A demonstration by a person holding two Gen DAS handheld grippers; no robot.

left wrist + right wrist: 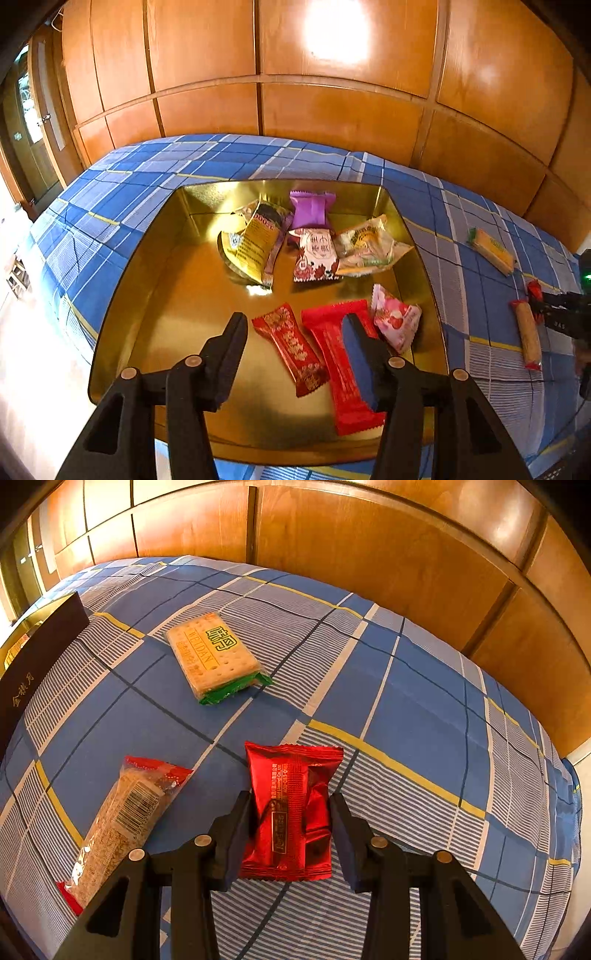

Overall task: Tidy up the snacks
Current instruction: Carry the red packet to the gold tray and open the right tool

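Note:
A gold tin tray (155, 295) on the blue plaid bedspread holds several wrapped snacks: a purple one (311, 209), a yellow one (255, 243), two red bars (343, 362), a pink one (397, 318). My left gripper (295, 325) hovers open and empty above the tray's near side. In the right wrist view my right gripper (290, 805) has its fingers on both sides of a shiny red snack packet (290, 808) lying on the bedspread. A sesame bar (118, 823) lies to its left. A cracker pack (214, 657) lies farther away.
A dark box wall (33, 657) stands at the far left of the right wrist view. Wooden wall panels (332, 110) run behind the bed. The cracker pack (491, 251) and the sesame bar (528, 336) lie right of the tray.

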